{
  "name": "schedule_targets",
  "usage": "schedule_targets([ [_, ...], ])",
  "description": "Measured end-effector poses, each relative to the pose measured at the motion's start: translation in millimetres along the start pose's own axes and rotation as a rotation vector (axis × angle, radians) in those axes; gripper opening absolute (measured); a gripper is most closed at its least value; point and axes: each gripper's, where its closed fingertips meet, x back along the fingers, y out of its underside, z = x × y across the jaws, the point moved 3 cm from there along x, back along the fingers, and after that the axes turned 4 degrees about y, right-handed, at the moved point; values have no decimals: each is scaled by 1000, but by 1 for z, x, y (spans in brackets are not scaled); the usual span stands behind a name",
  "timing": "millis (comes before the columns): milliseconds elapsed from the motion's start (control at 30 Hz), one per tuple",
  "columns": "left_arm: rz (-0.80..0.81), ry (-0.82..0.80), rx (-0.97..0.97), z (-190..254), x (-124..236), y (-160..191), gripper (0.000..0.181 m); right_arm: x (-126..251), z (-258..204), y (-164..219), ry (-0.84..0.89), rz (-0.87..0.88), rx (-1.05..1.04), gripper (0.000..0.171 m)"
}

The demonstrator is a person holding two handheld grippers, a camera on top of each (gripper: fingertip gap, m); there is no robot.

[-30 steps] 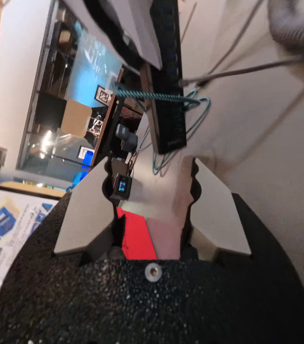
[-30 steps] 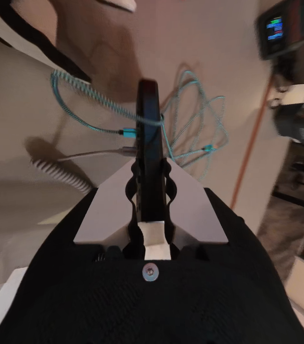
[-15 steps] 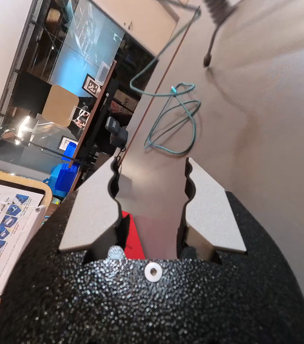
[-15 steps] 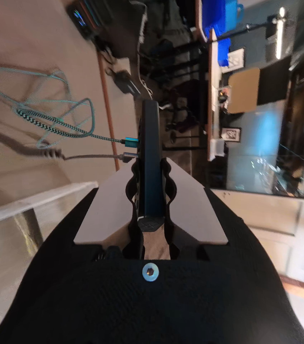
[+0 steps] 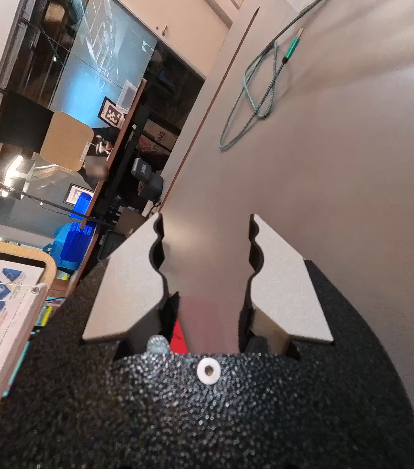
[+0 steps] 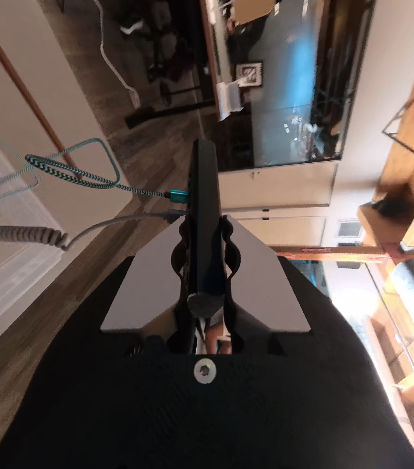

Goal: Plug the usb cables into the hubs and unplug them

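In the right wrist view my right gripper [image 6: 204,219] is shut on a long black USB hub [image 6: 204,193] and holds it edge-on, up off the table. A teal braided cable [image 6: 74,173] with a teal plug [image 6: 179,196] and a grey coiled cable [image 6: 23,234] with a grey plug [image 6: 174,214] are plugged into the hub's left side. In the left wrist view my left gripper [image 5: 205,218] is open and empty above the beige table [image 5: 327,203]. A loose teal braided cable [image 5: 256,96] with a free green plug [image 5: 292,49] lies on the table beyond it.
The table's brown edge [image 5: 200,109] runs past the left gripper. A clear plastic bin [image 6: 5,228] stands at the left of the right wrist view. A printed sheet on a wooden frame [image 5: 2,304] is at the left. Desks, blue crates [image 5: 74,243] and a person sit behind. The tips of one gripper are about 55 cm away from the tips of the other.
My right gripper has swung the hub up from over the table, cables still in it. My left gripper has moved away from the hub, which has left its view, and stays open.
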Motion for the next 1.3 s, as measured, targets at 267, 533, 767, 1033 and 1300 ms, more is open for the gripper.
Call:
schedule_targets([
  [267, 80, 109, 213, 3, 2, -6, 71, -61, -129, 42, -286, -82, 94, 24],
  [533, 80, 137, 237, 6, -1, -6, 69, -86, -213, 47, -494, -86, 132, 23],
  [767, 71, 176, 225, 13, -4, -8, 63, -84, -234, 51, -677, -97, 26, 24],
  [1033, 80, 165, 232, 11, -2, -8, 63, -110, -293, 77, -815, -197, -27, 24],
  [1300, 80, 171, 219, 13, -2, -9, 63, -111, -330, 96, -980, -450, -162, 30],
])
